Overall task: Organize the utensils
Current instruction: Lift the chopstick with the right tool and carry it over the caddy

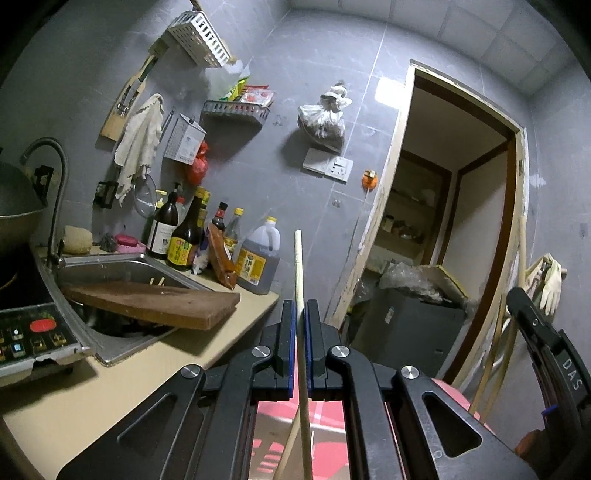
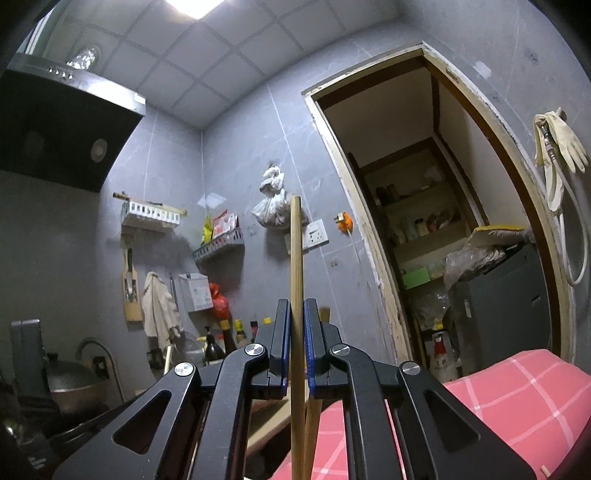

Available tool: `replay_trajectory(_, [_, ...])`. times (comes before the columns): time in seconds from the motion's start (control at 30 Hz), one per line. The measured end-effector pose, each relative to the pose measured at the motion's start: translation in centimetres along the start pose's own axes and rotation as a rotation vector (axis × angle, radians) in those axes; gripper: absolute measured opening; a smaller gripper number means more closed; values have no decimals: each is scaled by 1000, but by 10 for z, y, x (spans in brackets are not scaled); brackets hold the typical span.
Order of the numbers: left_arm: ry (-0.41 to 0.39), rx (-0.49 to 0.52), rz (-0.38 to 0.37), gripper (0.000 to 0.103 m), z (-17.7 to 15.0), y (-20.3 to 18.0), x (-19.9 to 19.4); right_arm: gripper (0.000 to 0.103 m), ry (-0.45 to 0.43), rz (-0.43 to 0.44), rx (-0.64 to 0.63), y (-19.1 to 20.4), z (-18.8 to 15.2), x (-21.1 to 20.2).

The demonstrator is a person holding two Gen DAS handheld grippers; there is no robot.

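Observation:
My left gripper (image 1: 300, 304) is shut on a pale, thin wooden chopstick (image 1: 298, 258). The chopstick stands upright between the blue pads and pokes well above the fingertips. A second pale stick (image 1: 286, 458) slants off below the jaws. My right gripper (image 2: 297, 302) is shut on a darker, thicker wooden chopstick (image 2: 295, 240), also upright, its top against the grey wall. Another wooden stick (image 2: 313, 432) shows just beside it under the jaws. Both grippers point roughly level toward the tiled wall.
A steel sink (image 1: 110, 266) with a brown cutting board (image 1: 155, 301) across it lies at left, sauce bottles (image 1: 184, 240) behind it and an induction cooker (image 1: 33, 332) in front. A white wall basket (image 1: 199, 33) hangs high. A doorway (image 1: 454, 221) and pink checked cloth (image 2: 498, 398) are at right.

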State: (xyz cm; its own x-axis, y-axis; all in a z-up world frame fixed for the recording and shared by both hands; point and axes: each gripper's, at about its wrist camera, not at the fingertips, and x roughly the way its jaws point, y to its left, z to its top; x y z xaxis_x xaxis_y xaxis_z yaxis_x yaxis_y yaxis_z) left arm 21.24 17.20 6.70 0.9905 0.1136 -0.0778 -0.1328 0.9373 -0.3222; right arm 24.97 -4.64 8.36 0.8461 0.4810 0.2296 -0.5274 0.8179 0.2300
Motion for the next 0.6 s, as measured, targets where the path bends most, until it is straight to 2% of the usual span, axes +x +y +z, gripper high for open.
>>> replay_trajectory(0.6, [81,51,-21,4,-16,-7,-9,9,171,-27,20,-8,-12,-8])
